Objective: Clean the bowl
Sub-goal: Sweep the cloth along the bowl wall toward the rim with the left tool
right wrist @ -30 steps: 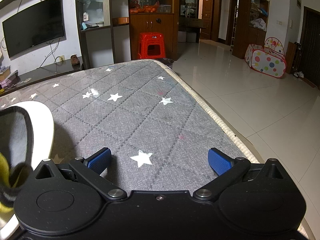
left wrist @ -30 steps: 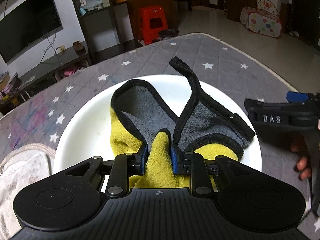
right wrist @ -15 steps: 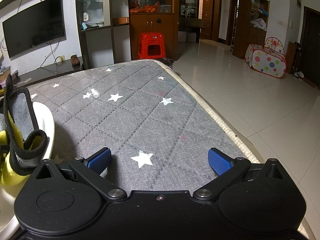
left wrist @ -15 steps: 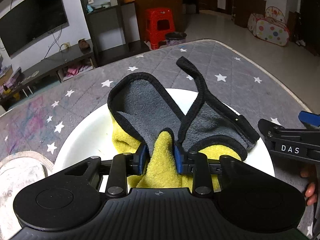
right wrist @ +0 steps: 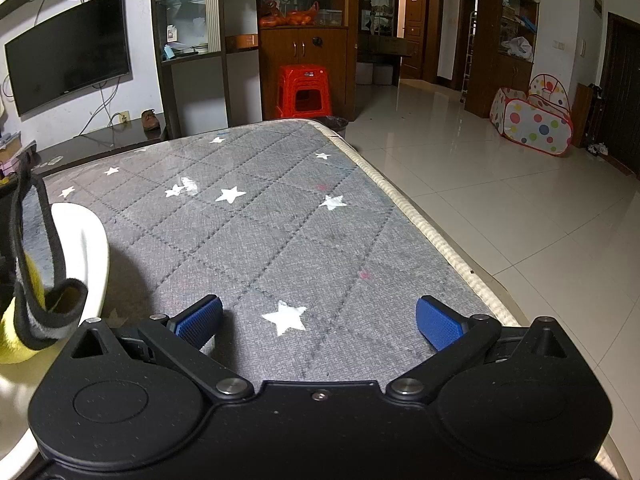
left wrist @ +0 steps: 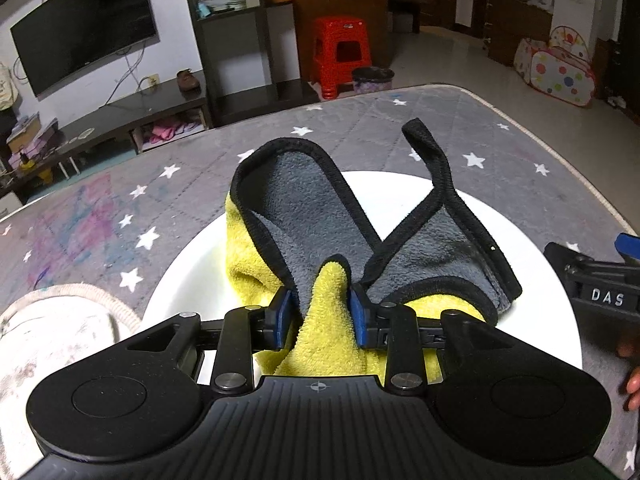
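My white bowl [left wrist: 500,216] sits upright on the grey star-quilted mat, wide and shallow. Inside it lies my cleaning cloth [left wrist: 316,216] — yellow terry, grey fleece, black edging — bunched up, one corner sticking upward.

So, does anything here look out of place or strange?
Only small things. The cloth is bunched in the white bowl, one black-edged corner sticking up. The star-patterned table cover has pink and blue stains at left.
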